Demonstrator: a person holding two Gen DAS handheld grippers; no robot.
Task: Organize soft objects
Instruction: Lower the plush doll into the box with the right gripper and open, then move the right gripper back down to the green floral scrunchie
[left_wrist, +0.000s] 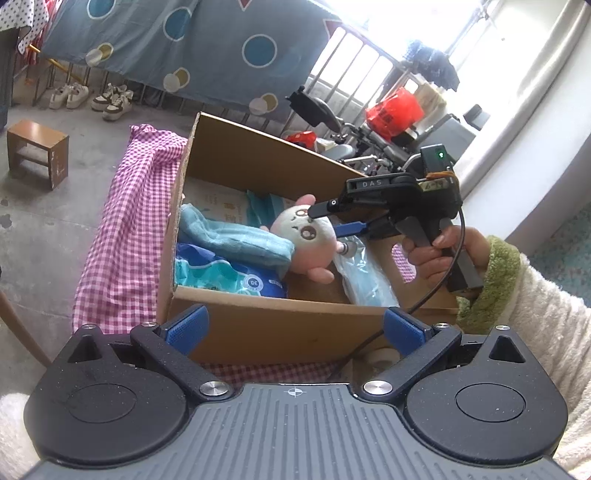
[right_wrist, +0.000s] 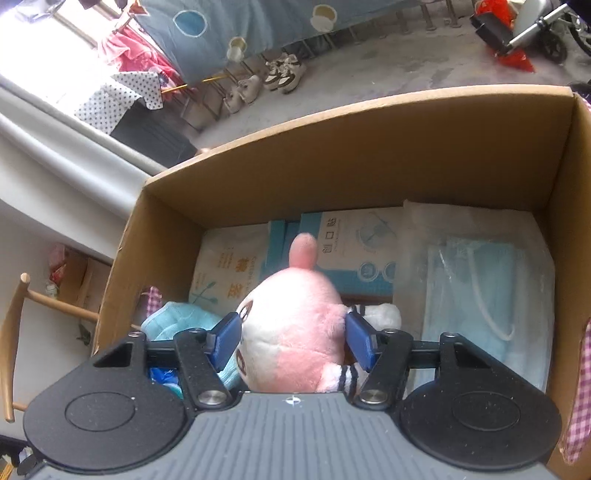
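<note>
A pink and white plush toy (right_wrist: 295, 321) sits between my right gripper's (right_wrist: 291, 338) blue pads, which press its sides, inside the open cardboard box (right_wrist: 354, 155). In the left wrist view the plush (left_wrist: 314, 236) lies on a folded light-blue towel (left_wrist: 236, 240) in the box (left_wrist: 266, 325), with the right gripper (left_wrist: 332, 219) closed around its head. My left gripper (left_wrist: 295, 326) is open and empty, just in front of the box's near wall.
The box also holds a pack of blue face masks (right_wrist: 476, 295), flat printed packets (right_wrist: 354, 243) and a blue wipes pack (left_wrist: 229, 277). The box stands on a pink checked cloth (left_wrist: 125, 229). A small wooden stool (left_wrist: 37, 151) and shoes (left_wrist: 110, 98) are on the floor beyond.
</note>
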